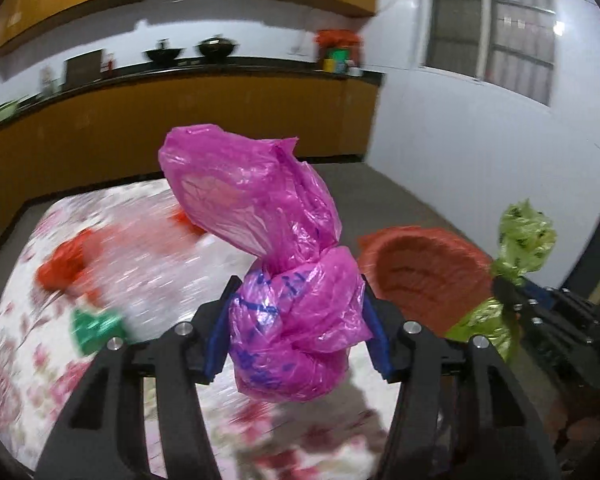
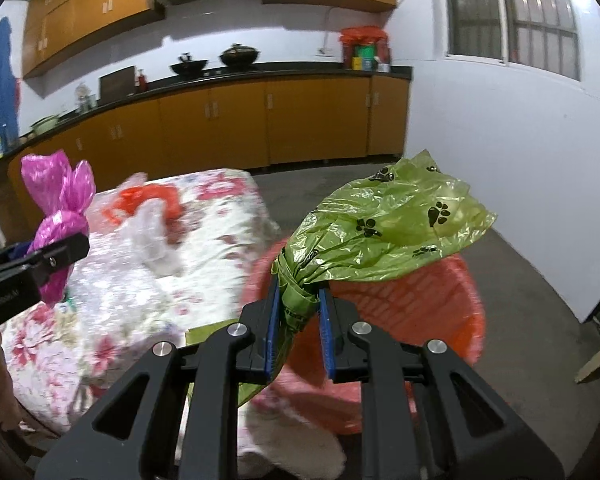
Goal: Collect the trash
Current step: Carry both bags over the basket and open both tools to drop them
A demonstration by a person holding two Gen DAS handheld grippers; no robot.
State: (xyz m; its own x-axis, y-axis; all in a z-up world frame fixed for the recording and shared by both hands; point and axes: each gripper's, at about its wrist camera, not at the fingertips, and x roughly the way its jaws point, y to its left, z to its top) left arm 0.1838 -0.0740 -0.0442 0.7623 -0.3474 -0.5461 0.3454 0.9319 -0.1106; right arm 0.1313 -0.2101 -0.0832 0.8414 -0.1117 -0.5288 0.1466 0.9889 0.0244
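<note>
My left gripper (image 1: 298,320) is shut on a tied pink plastic bag (image 1: 276,240) and holds it in the air above the flowered table (image 1: 40,360). My right gripper (image 2: 298,332) is shut on the neck of a green bag with black paw prints (image 2: 388,224), held above an orange basket (image 2: 440,308). The orange basket (image 1: 424,276) stands just right of the table. The right gripper with the green bag (image 1: 526,236) also shows in the left wrist view, and the pink bag (image 2: 60,208) in the right wrist view. Orange scraps (image 1: 66,264) and a green scrap (image 1: 96,326) lie on the table.
An orange and clear plastic piece (image 2: 148,216) lies on the table. Kitchen cabinets (image 2: 260,120) with pots run along the back wall. A white wall (image 2: 500,160) stands at the right, with grey floor (image 2: 520,272) beyond the basket.
</note>
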